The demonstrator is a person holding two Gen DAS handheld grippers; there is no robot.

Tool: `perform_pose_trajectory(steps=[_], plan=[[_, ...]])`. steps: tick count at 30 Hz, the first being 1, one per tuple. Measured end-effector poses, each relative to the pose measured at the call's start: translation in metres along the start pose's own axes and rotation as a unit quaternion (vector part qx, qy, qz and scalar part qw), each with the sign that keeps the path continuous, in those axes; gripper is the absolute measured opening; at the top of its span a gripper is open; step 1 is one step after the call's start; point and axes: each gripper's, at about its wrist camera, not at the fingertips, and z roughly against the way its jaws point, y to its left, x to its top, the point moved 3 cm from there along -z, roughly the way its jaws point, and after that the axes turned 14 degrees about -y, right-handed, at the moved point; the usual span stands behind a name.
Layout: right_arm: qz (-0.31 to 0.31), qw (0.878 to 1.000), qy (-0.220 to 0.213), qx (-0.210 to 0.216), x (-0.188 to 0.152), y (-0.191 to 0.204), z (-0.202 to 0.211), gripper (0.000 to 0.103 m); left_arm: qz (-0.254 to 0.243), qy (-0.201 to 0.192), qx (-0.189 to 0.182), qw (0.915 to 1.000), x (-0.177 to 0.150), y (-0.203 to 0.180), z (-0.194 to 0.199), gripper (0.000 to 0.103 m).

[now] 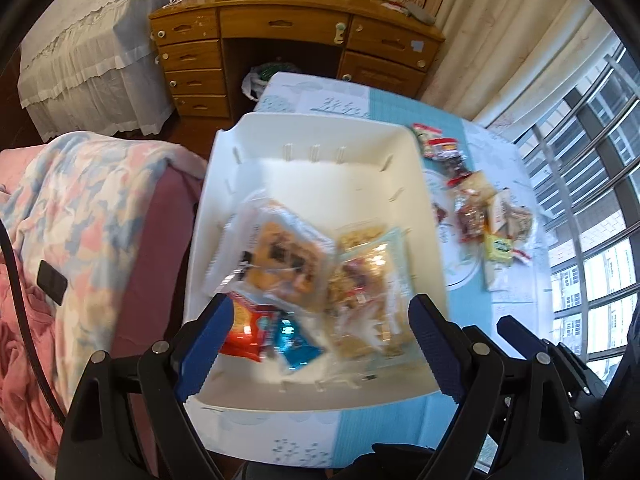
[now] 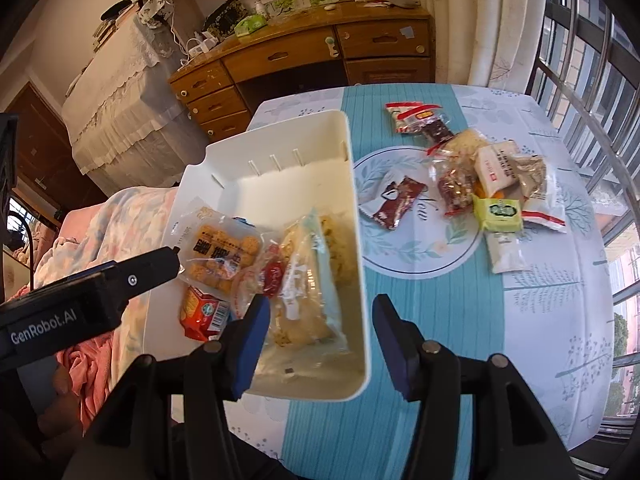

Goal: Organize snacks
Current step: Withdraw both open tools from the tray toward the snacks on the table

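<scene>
A white plastic bin [image 1: 320, 136] [image 2: 356, 240] stands on the table and holds several snack packets: a clear cookie bag [image 1: 286, 256] [image 2: 218, 254], a red packet [image 1: 244, 330] [image 2: 200, 312], a blue packet [image 1: 296, 340] and pale cracker bags [image 1: 368, 280] [image 2: 308, 280]. My left gripper [image 1: 320, 344] hovers open over the bin's near end with nothing between its blue pads. My right gripper [image 2: 320, 344] stands open above the bin's right wall, empty. More loose snacks [image 2: 476, 184] [image 1: 476, 216] lie on the table right of the bin, among them a dark red wrapper [image 2: 396, 200] and a green packet [image 2: 498, 214].
The table wears a blue and white cloth [image 2: 432, 320]. A bed with a pink and blue blanket [image 1: 80, 216] lies left of it. A wooden desk with drawers [image 1: 288, 40] stands behind. Window bars [image 2: 592, 80] run along the right. The left gripper's black body [image 2: 80, 300] crosses the right wrist view.
</scene>
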Motion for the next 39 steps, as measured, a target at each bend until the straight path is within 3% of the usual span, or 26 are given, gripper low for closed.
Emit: perform_pose_trajectory(steps=[14,22,31,39], plan=[[0.019,0.999,-0.027,-0.009,0.032,-0.086,0.035,0.054,0.03,-0.025,-0.042,0.9983,0.009,-0.102,0.004,0.088],[0.012,0.999,-0.024,-0.023,0.049,-0.15,0.038,0.055,0.042,-0.002,-0.063,0.9971,0.009,-0.162,-0.021,0.089],[-0.017,0.999,-0.012,-0.031,0.073,-0.218,0.026,0.06,0.039,0.034,-0.061,0.9968,0.008,-0.217,-0.06,0.094],[-0.056,0.998,0.024,-0.022,0.081,-0.258,0.0,0.061,0.019,0.071,-0.051,0.996,0.007,-0.249,-0.097,0.094]])
